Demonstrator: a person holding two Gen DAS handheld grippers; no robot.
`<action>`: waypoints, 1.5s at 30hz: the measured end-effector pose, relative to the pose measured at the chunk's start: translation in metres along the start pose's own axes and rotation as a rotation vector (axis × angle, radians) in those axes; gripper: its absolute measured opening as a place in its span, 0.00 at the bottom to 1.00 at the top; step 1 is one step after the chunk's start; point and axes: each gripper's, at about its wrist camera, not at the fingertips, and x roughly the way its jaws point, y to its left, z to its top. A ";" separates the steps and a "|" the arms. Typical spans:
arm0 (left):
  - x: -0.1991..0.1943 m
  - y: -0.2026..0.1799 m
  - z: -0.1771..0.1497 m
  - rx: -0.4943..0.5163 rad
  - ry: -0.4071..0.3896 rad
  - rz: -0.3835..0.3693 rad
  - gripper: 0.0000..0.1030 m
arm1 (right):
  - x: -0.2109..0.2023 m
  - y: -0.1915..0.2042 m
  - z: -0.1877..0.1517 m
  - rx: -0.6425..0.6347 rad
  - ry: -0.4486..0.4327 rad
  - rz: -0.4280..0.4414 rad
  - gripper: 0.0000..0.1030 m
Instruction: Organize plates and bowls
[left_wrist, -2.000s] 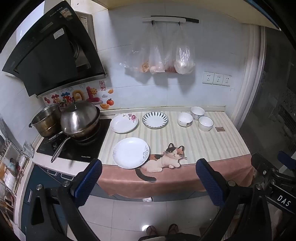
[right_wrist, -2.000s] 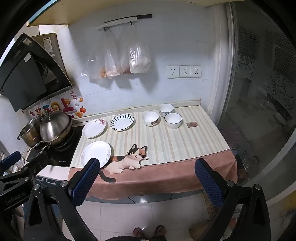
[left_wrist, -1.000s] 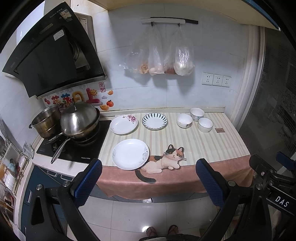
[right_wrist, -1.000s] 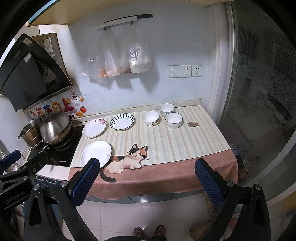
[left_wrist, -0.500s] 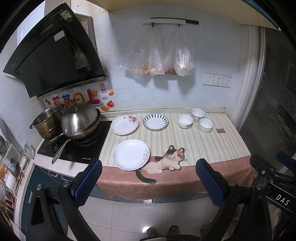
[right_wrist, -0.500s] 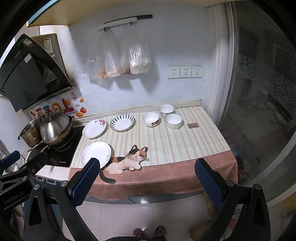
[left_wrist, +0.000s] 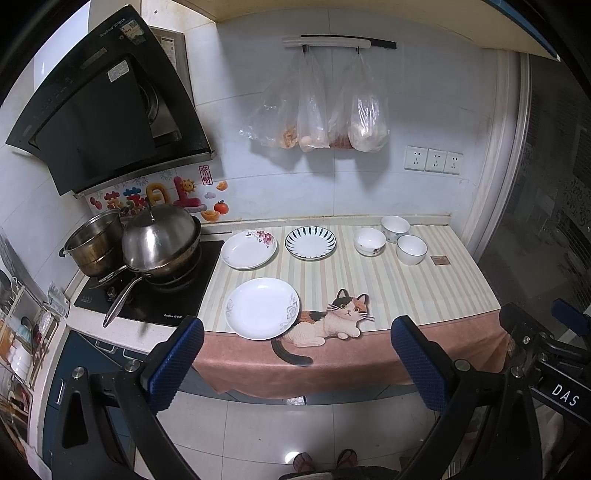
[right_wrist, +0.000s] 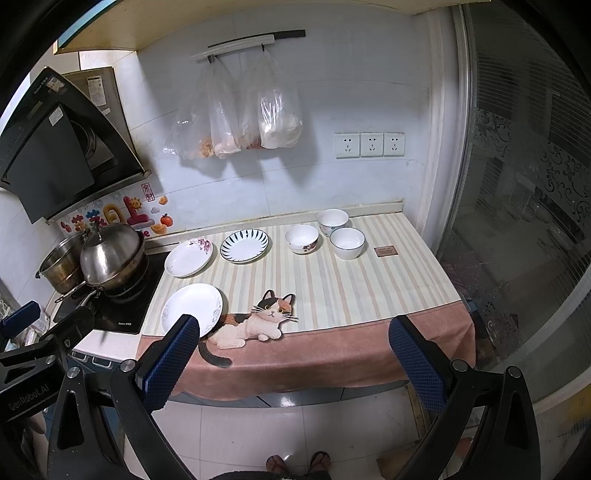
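Observation:
Three plates lie on the striped counter cloth (left_wrist: 424, 291): a white plate (left_wrist: 262, 308) (right_wrist: 192, 308) near the front left, a flowered plate (left_wrist: 248, 249) (right_wrist: 188, 257) behind it, and a blue-striped plate (left_wrist: 310, 242) (right_wrist: 244, 245) to its right. Three white bowls cluster at the back right: a flowered bowl (left_wrist: 369, 241) (right_wrist: 301, 238), a rear bowl (left_wrist: 395, 225) (right_wrist: 332, 220) and a plain bowl (left_wrist: 411, 249) (right_wrist: 347, 242). My left gripper (left_wrist: 297, 363) and right gripper (right_wrist: 291, 363) both hang open in front of the counter, well short of it, holding nothing.
A lidded steel pan (left_wrist: 160, 240) and a pot (left_wrist: 94, 243) sit on the cooktop at the left, under a black range hood (left_wrist: 103, 114). Plastic bags (left_wrist: 321, 107) hang on the back wall. A small brown square (left_wrist: 440, 260) lies at the counter's right. A person's feet (left_wrist: 325, 459) stand on the tiled floor.
Both views wobble slightly; the plates and bowls have not moved and both grippers stay open.

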 end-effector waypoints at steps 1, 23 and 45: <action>0.000 0.000 0.001 0.000 -0.001 0.000 1.00 | 0.000 0.000 0.001 0.000 -0.002 -0.001 1.00; -0.001 0.007 0.011 0.001 -0.003 -0.003 1.00 | -0.002 0.006 0.012 -0.003 -0.011 -0.004 1.00; 0.048 0.041 0.024 -0.048 -0.007 0.011 1.00 | 0.030 0.014 0.020 0.042 -0.039 0.046 1.00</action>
